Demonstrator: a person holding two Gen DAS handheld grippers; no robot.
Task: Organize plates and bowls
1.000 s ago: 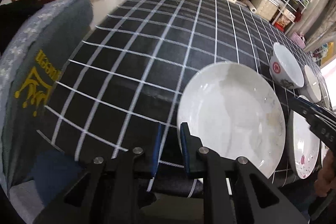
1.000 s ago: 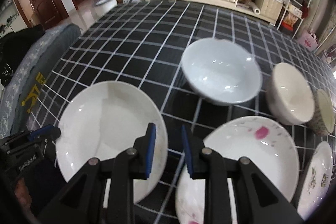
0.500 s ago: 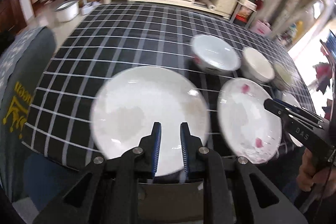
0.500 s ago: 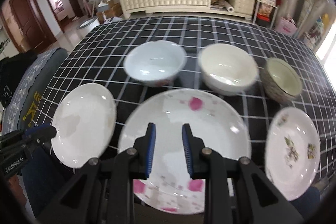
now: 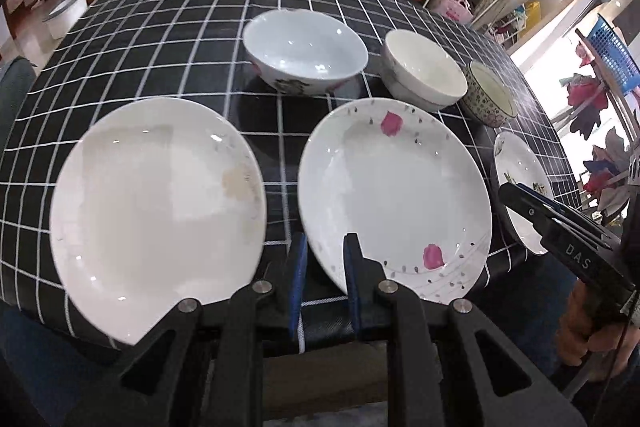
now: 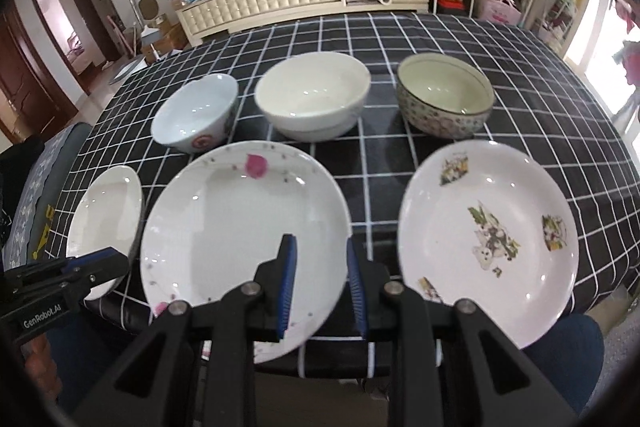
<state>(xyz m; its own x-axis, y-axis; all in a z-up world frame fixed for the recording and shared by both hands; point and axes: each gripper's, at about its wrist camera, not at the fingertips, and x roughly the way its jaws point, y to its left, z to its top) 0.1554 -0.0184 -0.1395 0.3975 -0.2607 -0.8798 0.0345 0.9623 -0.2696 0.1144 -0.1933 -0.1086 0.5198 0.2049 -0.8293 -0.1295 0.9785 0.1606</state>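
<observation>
Black checked tablecloth carries three plates in front and three bowls behind. Your left gripper is parted, empty, level at the near edge between the plain white plate and the pink-flowered plate. Your right gripper is likewise parted and empty, just right of the pink-flowered plate, left of the leaf-patterned plate.

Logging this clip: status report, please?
Left gripper and right gripper open, empty. Three plates, three bowls on checked table, unstacked. Nothing blocking.
</observation>
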